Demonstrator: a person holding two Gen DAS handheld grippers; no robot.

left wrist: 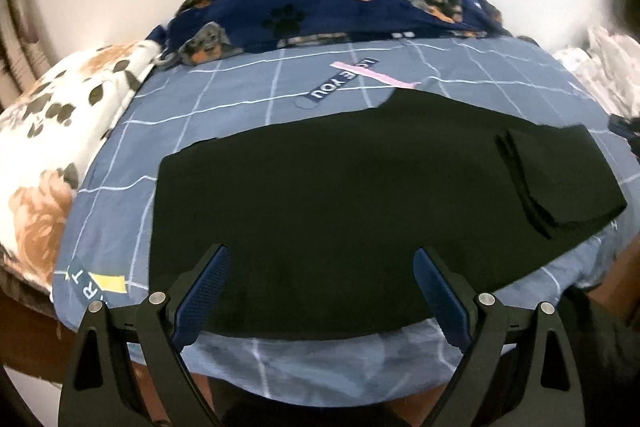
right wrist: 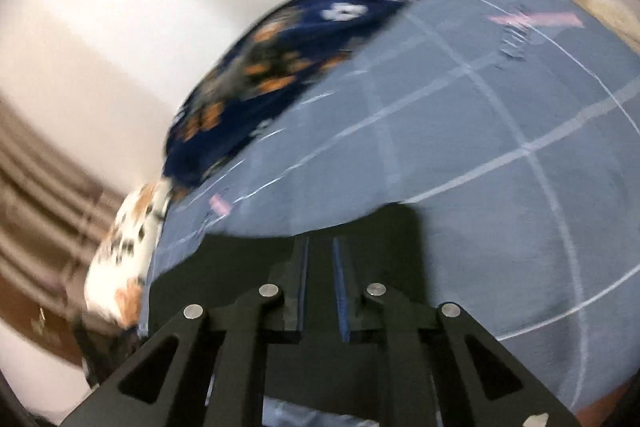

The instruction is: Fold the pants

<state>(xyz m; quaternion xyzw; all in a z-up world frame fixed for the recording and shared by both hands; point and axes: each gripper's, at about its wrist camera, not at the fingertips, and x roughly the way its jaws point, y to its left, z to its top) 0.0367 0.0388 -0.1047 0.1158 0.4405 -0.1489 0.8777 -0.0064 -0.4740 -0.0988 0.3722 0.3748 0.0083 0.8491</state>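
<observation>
The black pants lie flat across the blue checked bed cover, with one end folded back on itself at the right. My left gripper hovers over the pants' near edge, jaws wide open and empty. In the blurred right wrist view my right gripper points over the pants. Its blue pads stand almost together with only a narrow slit between them. I see no cloth pinched there.
A navy dog-print blanket lies bunched at the far side of the bed, and a floral pillow sits at the left. White cloth is piled at the far right. A white wall stands behind.
</observation>
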